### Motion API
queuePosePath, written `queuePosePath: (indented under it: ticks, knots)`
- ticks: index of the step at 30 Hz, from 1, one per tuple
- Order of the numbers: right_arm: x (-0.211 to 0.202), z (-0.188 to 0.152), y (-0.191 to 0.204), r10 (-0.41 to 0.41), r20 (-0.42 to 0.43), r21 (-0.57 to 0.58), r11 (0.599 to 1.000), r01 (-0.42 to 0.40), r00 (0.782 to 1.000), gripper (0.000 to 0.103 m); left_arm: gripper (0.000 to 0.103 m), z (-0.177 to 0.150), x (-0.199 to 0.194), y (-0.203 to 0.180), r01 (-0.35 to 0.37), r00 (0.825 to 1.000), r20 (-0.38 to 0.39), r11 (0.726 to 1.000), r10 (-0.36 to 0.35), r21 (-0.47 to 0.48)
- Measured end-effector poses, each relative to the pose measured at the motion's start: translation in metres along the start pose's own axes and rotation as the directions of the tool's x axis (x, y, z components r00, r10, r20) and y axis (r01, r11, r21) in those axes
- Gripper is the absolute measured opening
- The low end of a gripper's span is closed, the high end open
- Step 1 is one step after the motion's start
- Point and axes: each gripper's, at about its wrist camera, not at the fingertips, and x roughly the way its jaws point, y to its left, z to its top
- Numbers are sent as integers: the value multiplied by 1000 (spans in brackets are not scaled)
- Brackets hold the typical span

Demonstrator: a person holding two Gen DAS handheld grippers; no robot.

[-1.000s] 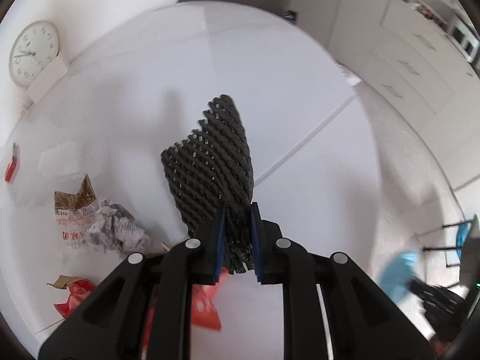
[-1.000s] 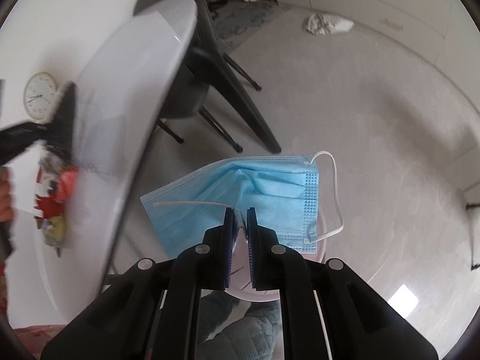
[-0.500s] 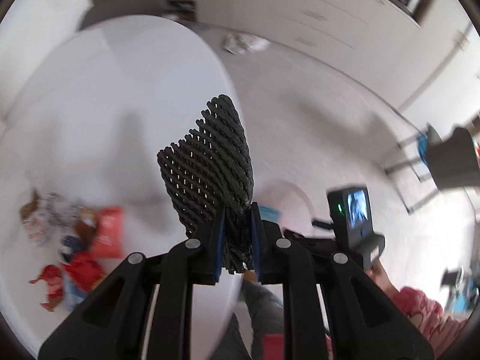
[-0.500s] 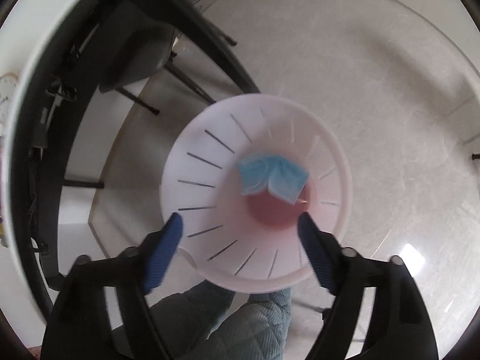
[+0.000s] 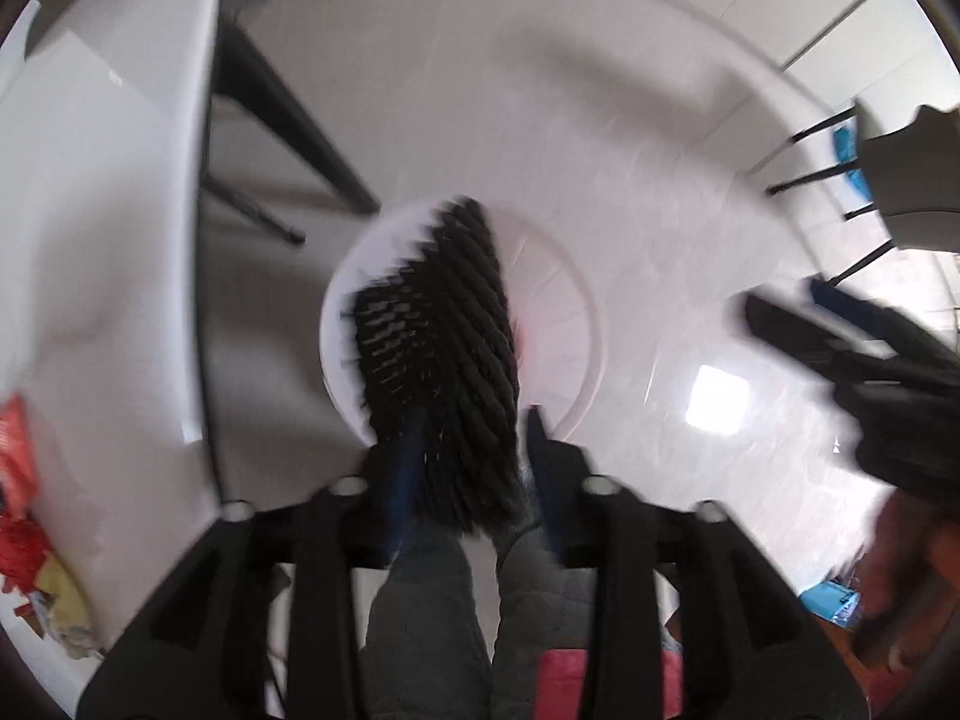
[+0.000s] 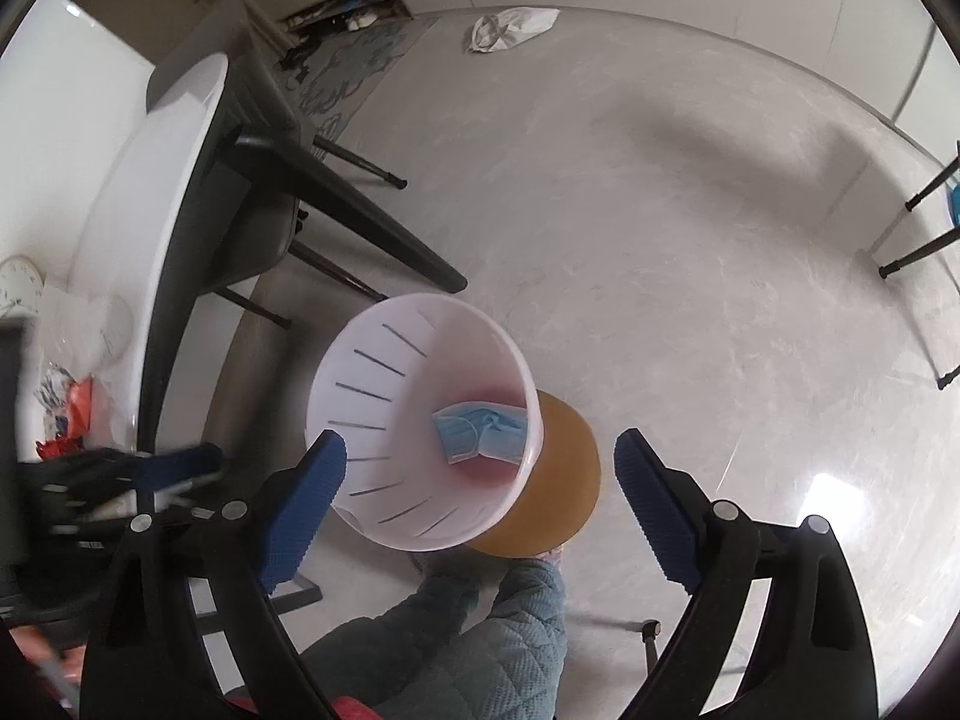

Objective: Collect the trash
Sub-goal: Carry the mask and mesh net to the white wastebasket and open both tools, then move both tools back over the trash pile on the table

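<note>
A white slotted trash bin (image 6: 384, 360) stands on the floor beside the table, on a round wooden stool (image 6: 558, 480). A blue face mask (image 6: 480, 432) lies at its bottom. My right gripper (image 6: 480, 474) is open and empty above the bin. In the left wrist view my left gripper (image 5: 474, 450) hangs over the bin (image 5: 576, 324). Its jaws stand apart, and the black foam net (image 5: 444, 348) sits loosely between them, blurred by motion. More trash (image 5: 18, 516) lies on the white table (image 5: 90, 210).
Black table legs (image 6: 360, 210) run close behind the bin. The right gripper shows at the right of the left wrist view (image 5: 870, 372). A crumpled white cloth (image 6: 510, 27) lies on the floor far back. My legs (image 6: 468, 630) are just below the bin.
My left gripper swung from over the table to over the bin and its jaws opened around the black net. My right gripper let the blue mask fall into the bin and pulled back a little.
</note>
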Motion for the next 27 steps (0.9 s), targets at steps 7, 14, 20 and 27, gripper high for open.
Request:
queuePosePath:
  ticks: [7, 14, 20, 27]
  knots:
    - [-3, -2, -2, 10, -19, 0, 1000, -10, 1000, 91, 68, -15, 18, 1, 10, 999, -41, 999, -12, -36]
    - [-36, 10, 33, 43, 30, -109, 993, -40, 999, 91, 93, -18, -70, 10, 57, 982, 181, 998, -51, -27]
    - [-59, 26, 62, 68, 96, -165, 985, -51, 993, 95, 95, -21, -117, 19, 71, 952, 300, 997, -57, -36]
    - [-88, 37, 79, 54, 151, -211, 977, -21, 987, 95, 95, -34, -160, 43, 75, 919, 392, 994, -40, -76]
